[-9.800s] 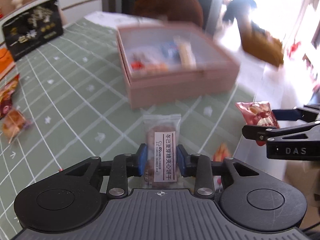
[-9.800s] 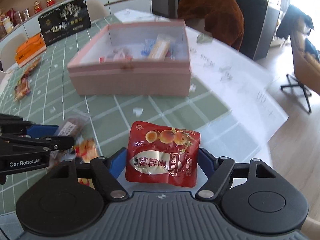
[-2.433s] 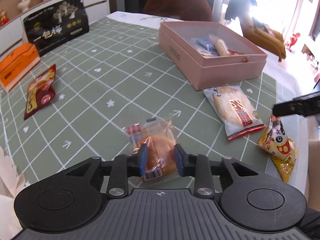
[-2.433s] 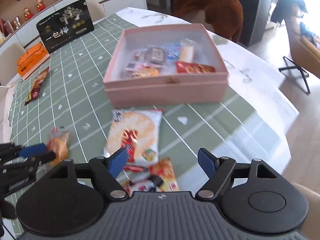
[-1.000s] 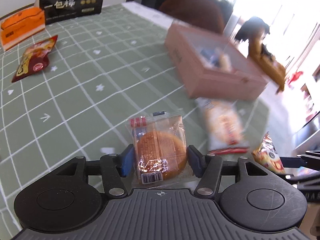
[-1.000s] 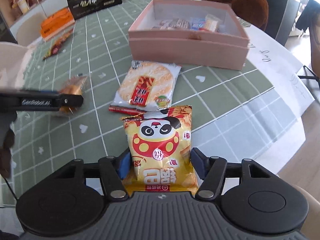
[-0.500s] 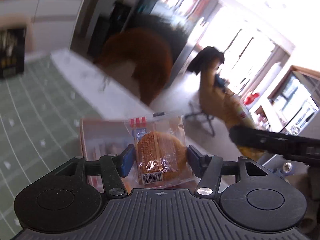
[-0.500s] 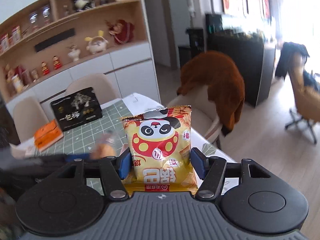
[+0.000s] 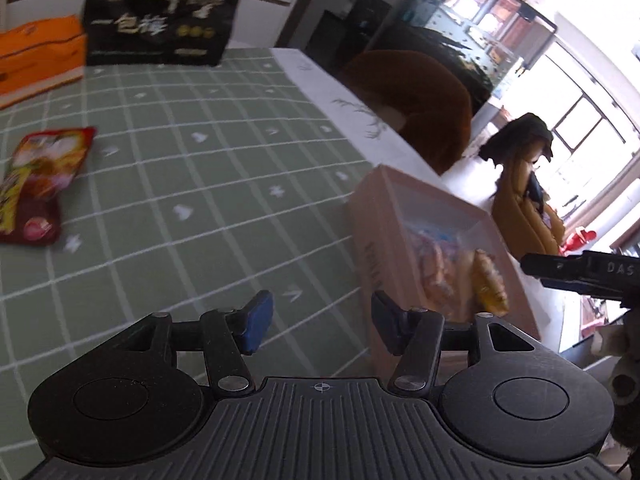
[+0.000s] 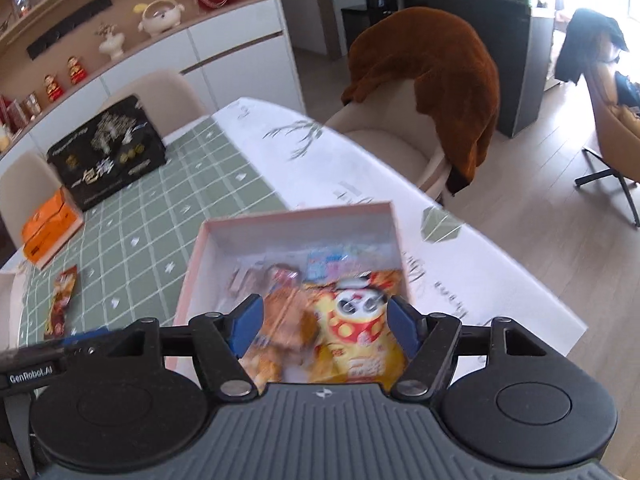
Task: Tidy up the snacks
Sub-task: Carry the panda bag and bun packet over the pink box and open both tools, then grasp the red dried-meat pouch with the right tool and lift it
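Note:
The pink box (image 10: 294, 216) sits on the green checked tablecloth (image 10: 160, 216) and holds several snacks. The yellow panda snack bag (image 10: 356, 340) and the clear-wrapped round cake (image 10: 286, 320) lie blurred in it. My right gripper (image 10: 322, 326) is open and empty just above the box. My left gripper (image 9: 318, 322) is open and empty, left of the pink box (image 9: 374, 248). A red snack packet (image 9: 34, 184) lies on the cloth at far left; it also shows in the right wrist view (image 10: 60, 300).
A black gift box (image 9: 160, 16) and an orange box (image 9: 36, 56) stand at the table's far end. A chair draped with a brown blanket (image 10: 432, 80) stands beyond the table. The right gripper's finger (image 9: 580, 272) shows at right in the left view.
Both grippers opened. The panda bag and the wrapped cake left the fingers and now lie in the pink box. The left gripper swung to the left of the box.

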Tool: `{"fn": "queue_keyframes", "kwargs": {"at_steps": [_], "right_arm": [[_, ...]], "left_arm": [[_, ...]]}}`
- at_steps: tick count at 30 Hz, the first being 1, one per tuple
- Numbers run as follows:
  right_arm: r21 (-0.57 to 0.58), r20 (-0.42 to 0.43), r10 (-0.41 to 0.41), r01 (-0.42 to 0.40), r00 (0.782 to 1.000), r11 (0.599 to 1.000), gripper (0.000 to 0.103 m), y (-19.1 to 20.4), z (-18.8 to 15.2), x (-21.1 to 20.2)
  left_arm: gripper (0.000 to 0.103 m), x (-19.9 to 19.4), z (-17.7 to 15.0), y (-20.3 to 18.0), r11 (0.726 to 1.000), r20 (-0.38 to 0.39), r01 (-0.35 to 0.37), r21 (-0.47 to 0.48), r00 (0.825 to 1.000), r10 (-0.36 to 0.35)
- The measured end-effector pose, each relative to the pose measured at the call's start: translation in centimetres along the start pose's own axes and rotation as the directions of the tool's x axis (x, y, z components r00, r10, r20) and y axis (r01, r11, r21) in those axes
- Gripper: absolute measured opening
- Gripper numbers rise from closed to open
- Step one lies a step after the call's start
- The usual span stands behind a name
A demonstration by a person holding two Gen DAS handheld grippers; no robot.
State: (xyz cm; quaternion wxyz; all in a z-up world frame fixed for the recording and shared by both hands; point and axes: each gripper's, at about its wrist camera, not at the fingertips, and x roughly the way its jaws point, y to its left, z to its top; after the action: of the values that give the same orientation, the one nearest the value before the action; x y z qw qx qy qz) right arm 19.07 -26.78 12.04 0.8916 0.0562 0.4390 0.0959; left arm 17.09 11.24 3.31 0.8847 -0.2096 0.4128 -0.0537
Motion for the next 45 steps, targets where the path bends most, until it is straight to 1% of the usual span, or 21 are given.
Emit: {"fn": "queue_keyframes", "kwargs": {"at_steps": [3, 7, 10, 13, 15, 18, 20, 22, 23, 24, 26, 27, 30, 31, 32, 34, 36, 37, 41, 43, 45], "right_arm": [[-0.036, -0.042, 0.042, -0.043, 0.998, 0.998, 0.07, 2.7, -0.5, 0.2], [-0.089, -0.115, 0.109, -0.12, 0.987, 0.989, 0.073, 9.4, 0.4, 1.3], [-0.083, -0.175, 0.202, -0.219, 0.964, 0.972, 0.083, 16.5, 1.1, 3.1], [-0.09, -0.245, 0.272, -0.302, 0.93, 0.949, 0.084, 24.7, 1.1, 6.5], [-0.147, -0.255, 0.261, -0.305, 0.931, 0.941, 0.084, 30.3, 0.5, 9.3], [-0.278, -0.252, 0.174, -0.244, 0.952, 0.929, 0.084, 37.4, -0.9, 13.6], [-0.351, -0.243, 0.104, -0.188, 0.964, 0.917, 0.084, 40.2, -1.9, 15.9], [-0.4, -0.24, 0.053, -0.149, 0.969, 0.905, 0.084, 41.9, -2.8, 17.7], [-0.419, -0.232, 0.031, -0.129, 0.972, 0.899, 0.087, 42.5, -3.2, 18.4], [-0.421, -0.233, 0.039, -0.136, 0.972, 0.897, 0.088, 42.6, -3.5, 18.7], [-0.43, -0.245, 0.038, -0.144, 0.969, 0.891, 0.101, 42.9, -3.9, 19.2], [-0.441, -0.236, 0.04, -0.144, 0.971, 0.886, 0.103, 43.2, -4.2, 19.4], [-0.443, -0.235, 0.067, -0.169, 0.97, 0.88, 0.103, 43.4, -4.4, 19.6], [-0.452, -0.247, 0.072, -0.181, 0.966, 0.874, 0.098, 43.4, -4.2, 19.6], [-0.463, -0.257, 0.075, -0.191, 0.963, 0.865, 0.085, 43.3, -4.1, 19.3], [-0.458, -0.298, 0.097, -0.231, 0.95, 0.858, 0.075, 42.6, -3.8, 18.2], [-0.433, -0.354, 0.105, -0.262, 0.929, 0.863, 0.072, 40.8, -4.2, 16.8], [-0.436, -0.364, 0.102, -0.266, 0.926, 0.86, 0.072, 39.7, -4.7, 15.9], [-0.459, -0.368, 0.079, -0.255, 0.926, 0.851, 0.07, 33.8, -7.9, 10.9], [-0.421, -0.363, 0.095, -0.254, 0.927, 0.871, 0.07, 30.1, -9.1, 7.8], [-0.352, -0.35, 0.113, -0.242, 0.93, 0.904, 0.07, 26.1, -9.7, 5.0]], "left_arm": [[0.06, -2.2, -2.5, 2.5, 0.995, 0.008, -0.076, -0.066, 0.997, 0.077], [0.058, -6.6, -3.9, 5.2, 0.984, 0.032, -0.129, -0.125, 0.99, 0.134], [0.058, -10.1, -5.0, 7.4, 0.977, 0.073, -0.14, -0.162, 0.985, 0.153], [0.058, -11.9, -5.8, 8.9, 0.973, 0.098, -0.148, -0.177, 0.981, 0.167], [0.058, -12.8, -6.3, 10.1, 0.971, 0.108, -0.146, -0.192, 0.98, 0.168], [0.058, -13.7, -6.5, 11.7, 0.968, 0.119, -0.131, -0.216, 0.98, 0.159], [0.058, -14.3, -6.5, 12.7, 0.965, 0.131, -0.123, -0.233, 0.979, 0.157], [0.058, -14.4, -6.3, 13.5, 0.961, 0.153, -0.112, -0.253, 0.976, 0.154], [0.058, -14.2, -6.3, 13.8, 0.96, 0.164, -0.105, -0.258, 0.975, 0.151], [0.058, -14.0, -6.3, 14.0, 0.959, 0.173, -0.101, -0.263, 0.973, 0.15], [0.058, -13.6, -6.5, 14.3, 0.957, 0.176, -0.103, -0.27, 0.972, 0.154], [0.058, -13.4, -6.6, 14.4, 0.957, 0.172, -0.105, -0.27, 0.973, 0.155], [0.056, -13.5, -7.2, 14.8, 0.954, 0.167, -0.099, -0.284, 0.974, 0.151], [0.056, -13.6, -7.1, 15.0, 0.952, 0.17, -0.096, -0.291, 0.974, 0.151], [0.056, -13.8, -7.2, 15.2, 0.95, 0.177, -0.092, -0.298, 0.973, 0.15], [0.055, -14.4, -7.3, 15.3, 0.947, 0.191, -0.08, -0.311, 0.971, 0.144], [0.055, -14.6, -7.5, 15.2, 0.948, 0.19, -0.08, -0.307, 0.971, 0.143], [0.055, -14.7, -7.6, 15.0, 0.95, 0.184, -0.085, -0.301, 0.972, 0.146], [0.055, -15.0, -8.2, 13.9, 0.956, 0.169, -0.107, -0.274, 0.973, 0.157], [0.055, -14.8, -8.4, 13.0, 0.961, 0.146, -0.106, -0.255, 0.978, 0.146], [0.055, -14.2, -8.4, 11.7, 0.97, 0.113, -0.098, -0.222, 0.986, 0.126]]}}
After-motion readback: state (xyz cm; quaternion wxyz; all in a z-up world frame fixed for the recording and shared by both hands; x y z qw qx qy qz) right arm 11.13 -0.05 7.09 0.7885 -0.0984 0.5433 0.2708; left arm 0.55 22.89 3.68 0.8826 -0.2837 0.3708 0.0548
